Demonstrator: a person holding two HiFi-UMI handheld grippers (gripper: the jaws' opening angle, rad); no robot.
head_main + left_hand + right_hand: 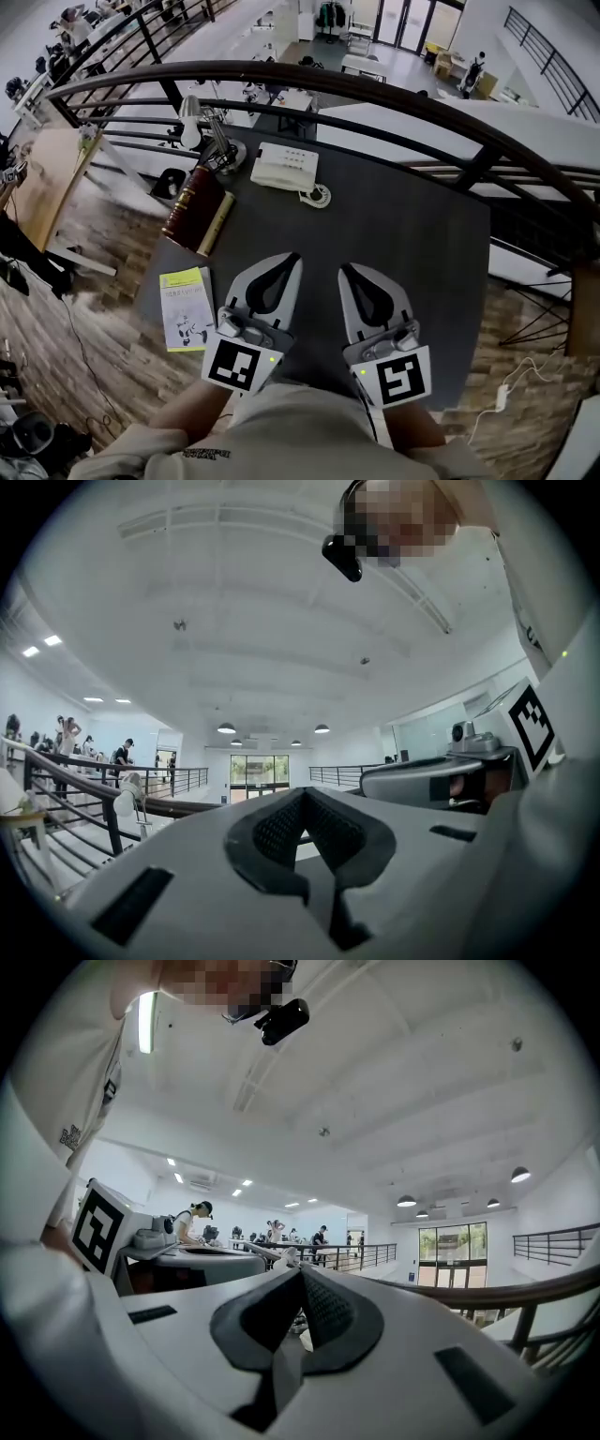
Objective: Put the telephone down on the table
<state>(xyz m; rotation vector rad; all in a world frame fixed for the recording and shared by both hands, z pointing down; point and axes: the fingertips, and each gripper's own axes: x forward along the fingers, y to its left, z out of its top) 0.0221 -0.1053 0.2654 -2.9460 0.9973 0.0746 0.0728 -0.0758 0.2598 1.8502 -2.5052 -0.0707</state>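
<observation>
A white telephone [284,166] rests flat at the far side of the dark table [412,253], with a round coiled piece [317,196] beside it. Both grippers hover over the near half of the table, well short of the telephone. My left gripper [292,255] is shut, its tips meeting with nothing between them, as the left gripper view [305,794] also shows. To its right, my right gripper [345,267] is likewise shut and empty, its pads [323,1312] closed together. Neither gripper touches the telephone.
A desk lamp [192,122] stands at the table's far left corner. A red-brown book [192,206] lies along the left edge and a yellow-green booklet [186,307] near the front left. A curved black railing [375,89] runs behind the table.
</observation>
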